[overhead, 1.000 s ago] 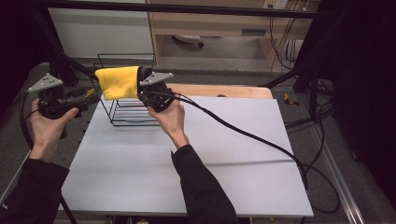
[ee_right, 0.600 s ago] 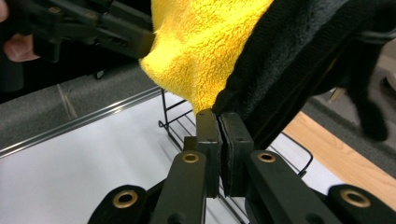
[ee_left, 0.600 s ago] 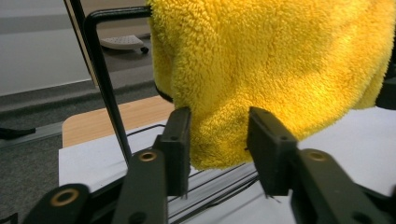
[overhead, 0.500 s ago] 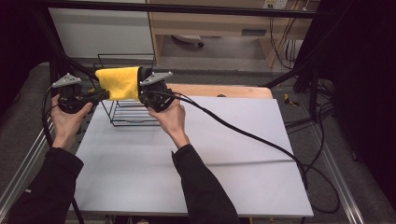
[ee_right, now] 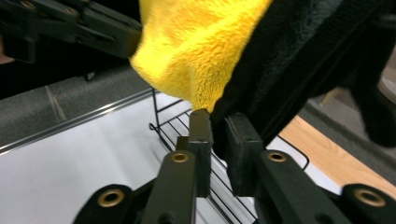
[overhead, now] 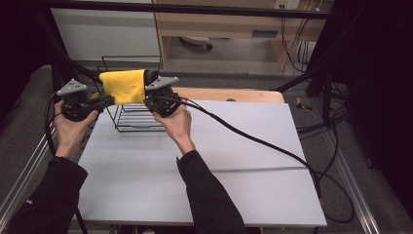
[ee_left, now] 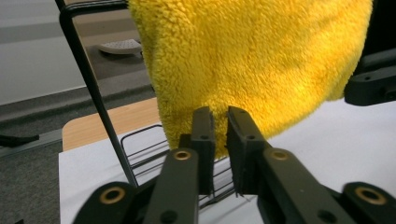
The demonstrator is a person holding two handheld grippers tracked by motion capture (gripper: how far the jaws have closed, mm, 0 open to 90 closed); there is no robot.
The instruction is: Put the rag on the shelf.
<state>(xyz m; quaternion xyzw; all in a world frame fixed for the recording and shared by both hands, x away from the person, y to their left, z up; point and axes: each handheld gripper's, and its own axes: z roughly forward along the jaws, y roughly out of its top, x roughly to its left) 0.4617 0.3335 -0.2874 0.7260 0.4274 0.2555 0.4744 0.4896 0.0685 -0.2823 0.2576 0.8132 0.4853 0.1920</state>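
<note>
- Fluffy yellow microfibre cloth (overhead: 123,86) draped over the top bar of a black wire rack (overhead: 136,117), at about 10 o'clock on the white table top (overhead: 204,165) in the high view.
- Left gripper (overhead: 100,101) at the cloth's 9 o'clock side, gripped by the left hand (overhead: 73,127), grey three-cornered plate on top.
- From the left gripper view: jaws drawn narrow around the lower hem of the yellow cloth (ee_left: 252,60), pile filling the slim gap between the pads (ee_left: 203,135); clamped on the cloth.
- Thin black upright rod of the rack (ee_left: 95,98) at 10 o'clock in that view, rack floor wires behind the jaws.
- Right gripper (overhead: 151,100) at the cloth's 3 o'clock side, held by the right hand (overhead: 178,124), black cable (overhead: 263,144) trailing off toward 4 o'clock across the table.
- From the right gripper view: jaws narrow, pinching the cloth's edge where the yellow face (ee_right: 196,51) meets a dark side (ee_right: 289,60) of fabric at 1 o'clock.
- Other gripper (ee_right: 79,23) across the top at 11 o'clock in that view.
- Rack floor wires (ee_right: 187,126) just beyond the jaw tips, white table below.
- Strip of light wooden board (overhead: 229,94) along the table's far edge at 12 o'clock, touching the white surface.
- Dark sleeves entering from 6 and 7 o'clock in the high view.
</note>
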